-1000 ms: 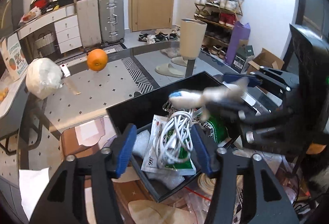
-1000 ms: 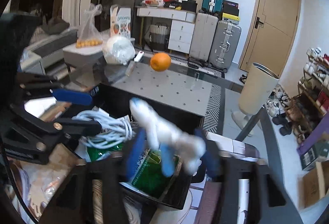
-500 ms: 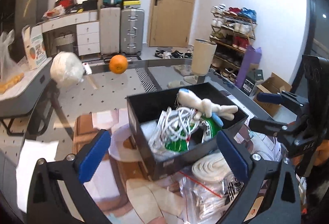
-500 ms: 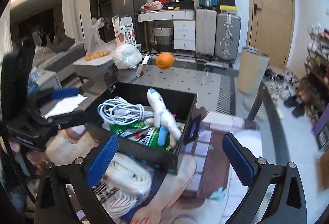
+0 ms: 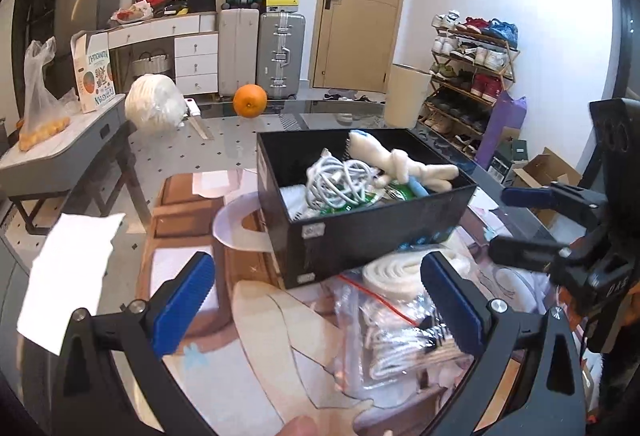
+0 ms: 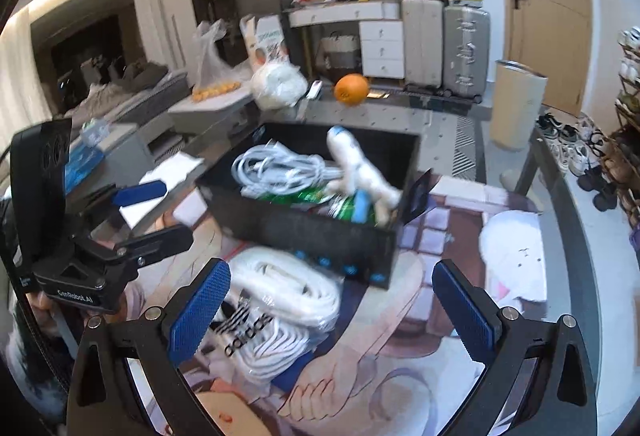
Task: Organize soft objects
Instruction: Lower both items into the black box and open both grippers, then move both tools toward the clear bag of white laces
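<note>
White plush, limp and light: the stuffed toy lies in the black box on the coiled cable, sure to flop unless I pinch its thick middle. My left gripper and right gripper have just been opening; their fingers stand wide apart, nothing between them. The bagged white rope beside the box reads "adidas"; the left gripper's body reads "GenRobot.AI".

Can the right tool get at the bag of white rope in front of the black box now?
Probably yes: the right tool is open and empty, and the bag of white rope lies uncovered just beyond it.
</note>
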`<state>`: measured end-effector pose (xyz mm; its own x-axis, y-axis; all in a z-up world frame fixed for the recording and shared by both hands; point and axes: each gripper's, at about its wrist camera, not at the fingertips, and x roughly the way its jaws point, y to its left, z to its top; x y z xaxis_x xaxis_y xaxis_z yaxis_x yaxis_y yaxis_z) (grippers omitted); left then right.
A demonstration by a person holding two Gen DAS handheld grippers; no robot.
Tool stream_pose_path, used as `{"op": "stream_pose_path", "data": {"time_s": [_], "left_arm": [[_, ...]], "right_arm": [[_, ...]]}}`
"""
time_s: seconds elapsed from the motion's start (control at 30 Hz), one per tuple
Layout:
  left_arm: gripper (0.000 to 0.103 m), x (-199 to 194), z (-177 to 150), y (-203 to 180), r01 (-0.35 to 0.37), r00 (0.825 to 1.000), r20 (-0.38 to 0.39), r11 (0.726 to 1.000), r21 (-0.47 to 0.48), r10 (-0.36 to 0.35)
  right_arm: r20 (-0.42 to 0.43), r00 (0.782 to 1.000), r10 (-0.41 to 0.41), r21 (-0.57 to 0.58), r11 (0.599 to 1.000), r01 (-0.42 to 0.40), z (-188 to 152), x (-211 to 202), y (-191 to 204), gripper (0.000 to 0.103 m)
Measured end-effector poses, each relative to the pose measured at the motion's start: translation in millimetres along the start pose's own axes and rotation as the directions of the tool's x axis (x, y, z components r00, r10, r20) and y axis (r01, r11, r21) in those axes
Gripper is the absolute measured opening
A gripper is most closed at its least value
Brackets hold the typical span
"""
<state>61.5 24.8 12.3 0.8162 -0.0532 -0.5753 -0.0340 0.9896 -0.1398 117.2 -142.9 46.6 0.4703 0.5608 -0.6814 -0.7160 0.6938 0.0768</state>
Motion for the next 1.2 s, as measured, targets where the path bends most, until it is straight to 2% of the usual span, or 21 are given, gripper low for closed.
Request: {"op": "stream_pose_path", "data": {"time_s": [0.13,0.27,0.4,0.5,0.6,0.73,0.9,0.97,1.2], "left_arm": [[0.103,-4.4,-6.8,-6.1,-0.006,0.999,0.042,1.0,0.022,0.005],[0.103,1.3,-9.2,-6.9,-0.008,1.0,-0.011,0.999,0.039,0.008],[0.103,0.4,-8.8,1.1,-0.017,1.0,-0.01,1.0,0.011,0.017],[0.103,2.3,-10.3,6.2,-0.002,1.0,-0.027,1.0,-0.006,0.002],[0.103,4.7,-12.5,9.6,0.015,0.999,-0.047,1.0,-0.013,-0.016],[0.103,2.3,-13.6,13.8,0.016,0.999,-0.041,1.0,-0.016,-0.017],[0.103,-1.2,-14.5,17.4,-0.021,0.999,-0.03,1.0,-0.015,0.021],[0.103,-1.9,-15.0,20.0,-0.013,1.0,-0.029,1.0,-0.021,0.012],[0.103,-1.5,-16.2,26.3,-0.03,0.999,-0.031,0.998,-0.046,0.029]], "right_arm": [[-0.039,0.999,0.023,-0.021,0.999,-0.024,-4.7,8.1,7.7,0.103],[-0.074,0.997,0.024,-0.029,0.999,-0.026,-7.3,17.2,11.7,0.103],[-0.106,0.993,0.046,0.003,0.999,-0.046,-9.3,26.1,8.7,0.103],[-0.121,0.992,0.025,0.034,0.999,-0.021,-9.7,32.7,5.7,0.103],[-0.141,0.988,0.056,0.066,0.997,-0.047,-7.6,40.4,4.8,0.103],[-0.161,0.986,0.051,0.066,0.997,-0.041,-5.9,49.6,10.8,0.103],[-0.18,0.979,0.1,0.104,0.991,-0.082,-1.3,58.1,14.1,0.103],[-0.187,0.975,0.122,0.115,0.988,-0.102,-0.8,60.8,16.5,0.103],[-0.218,0.972,0.091,0.076,0.994,-0.076,0.9,70.1,28.9,0.102]]}}
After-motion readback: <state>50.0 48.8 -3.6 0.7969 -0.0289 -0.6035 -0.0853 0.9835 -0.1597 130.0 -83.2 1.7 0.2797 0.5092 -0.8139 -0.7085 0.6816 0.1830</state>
